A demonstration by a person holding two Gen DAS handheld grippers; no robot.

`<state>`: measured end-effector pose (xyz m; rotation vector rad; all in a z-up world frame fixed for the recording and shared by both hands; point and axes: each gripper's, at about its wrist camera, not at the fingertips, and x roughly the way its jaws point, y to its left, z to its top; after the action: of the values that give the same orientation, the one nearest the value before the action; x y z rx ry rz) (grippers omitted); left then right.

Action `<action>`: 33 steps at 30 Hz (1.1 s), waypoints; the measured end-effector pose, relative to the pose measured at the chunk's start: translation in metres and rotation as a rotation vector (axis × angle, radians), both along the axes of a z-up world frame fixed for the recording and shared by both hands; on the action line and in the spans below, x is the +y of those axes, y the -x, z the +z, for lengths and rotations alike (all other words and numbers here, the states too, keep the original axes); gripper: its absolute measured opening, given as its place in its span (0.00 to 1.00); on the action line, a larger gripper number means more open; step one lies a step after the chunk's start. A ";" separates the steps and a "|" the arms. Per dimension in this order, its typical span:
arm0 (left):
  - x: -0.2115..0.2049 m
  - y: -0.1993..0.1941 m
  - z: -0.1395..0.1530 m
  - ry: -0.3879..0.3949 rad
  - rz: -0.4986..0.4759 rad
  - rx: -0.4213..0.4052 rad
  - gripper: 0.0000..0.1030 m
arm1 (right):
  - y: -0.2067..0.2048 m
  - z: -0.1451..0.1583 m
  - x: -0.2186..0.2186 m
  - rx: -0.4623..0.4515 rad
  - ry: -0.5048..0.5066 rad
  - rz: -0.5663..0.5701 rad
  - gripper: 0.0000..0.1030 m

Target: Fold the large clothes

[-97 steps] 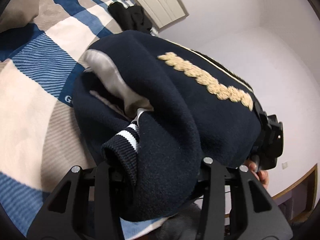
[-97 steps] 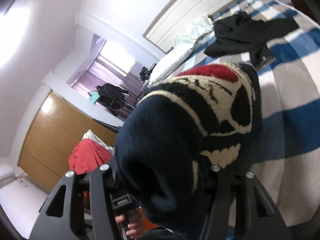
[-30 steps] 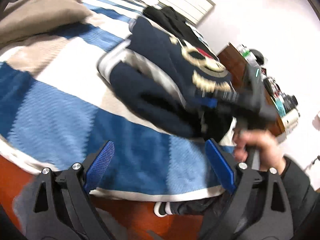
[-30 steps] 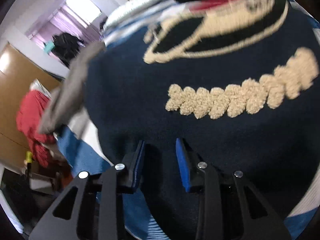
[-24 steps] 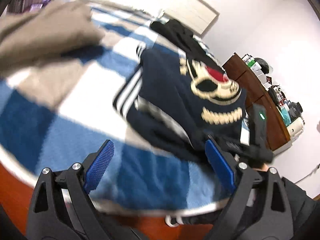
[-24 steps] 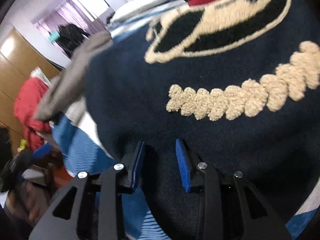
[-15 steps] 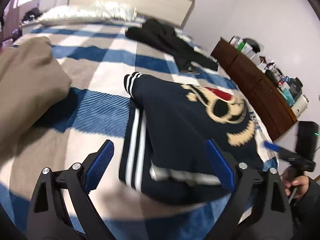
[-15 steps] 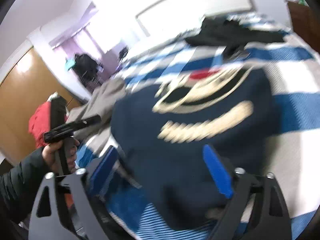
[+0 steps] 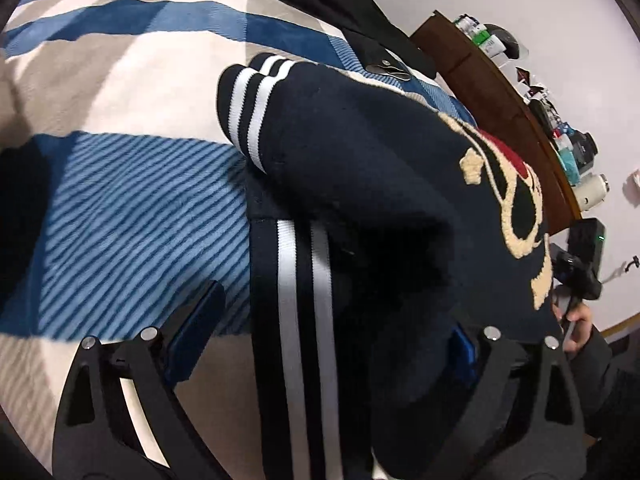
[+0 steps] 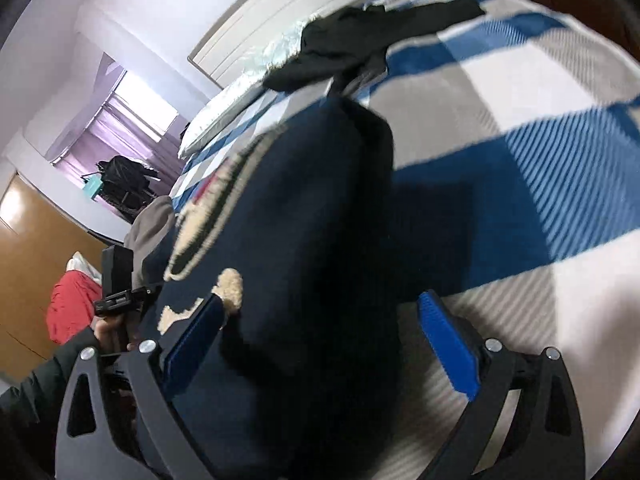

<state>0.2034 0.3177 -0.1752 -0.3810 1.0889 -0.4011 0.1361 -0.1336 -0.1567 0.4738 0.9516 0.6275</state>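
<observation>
The folded navy jacket (image 9: 360,184) lies on the blue-and-white checked bed cover (image 9: 120,208), near the edge of the bed where both hands work. The left gripper (image 9: 324,340) is opening, its blue pads spread to either side of the jacket's striped hem without pressing it. The right gripper (image 10: 320,328) is likewise opening, jaws wide astride the jacket's opposite end, pads clear of the cloth

The navy jacket (image 9: 380,184) runs off the bottom edge of the left wrist view and hides most of the left claw's right pad (image 9: 464,350). In the right wrist view, the jacket's chenille patch (image 10: 208,216) is blurred, and the items on the brown dresser (image 9: 500,92) are too small to identify.
</observation>
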 end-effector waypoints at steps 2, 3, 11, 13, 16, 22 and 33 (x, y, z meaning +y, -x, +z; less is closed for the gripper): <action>0.002 -0.002 -0.008 0.027 -0.007 0.002 0.94 | -0.005 -0.011 0.000 0.033 -0.053 0.022 0.93; 0.003 -0.002 -0.010 0.033 -0.012 -0.002 0.94 | -0.011 -0.019 0.001 0.069 -0.072 0.039 0.93; 0.009 0.000 -0.028 0.117 -0.033 -0.027 0.95 | -0.020 -0.039 0.032 0.168 -0.130 0.176 0.97; 0.008 0.004 -0.028 0.131 -0.027 -0.043 0.91 | -0.024 -0.038 0.042 0.181 -0.119 0.185 0.97; 0.008 0.010 -0.028 0.251 -0.056 -0.051 0.54 | -0.027 -0.038 0.047 0.204 -0.145 0.173 0.96; 0.008 0.016 -0.035 0.266 -0.027 -0.027 0.51 | -0.023 -0.038 0.053 0.177 -0.177 0.167 0.91; 0.008 0.040 -0.015 0.299 0.025 -0.132 0.26 | -0.011 -0.014 0.048 0.139 -0.219 0.113 0.43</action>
<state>0.1634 0.3261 -0.1906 -0.6236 0.8956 -0.5613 0.1472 -0.0857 -0.1711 0.6684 1.0520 0.8138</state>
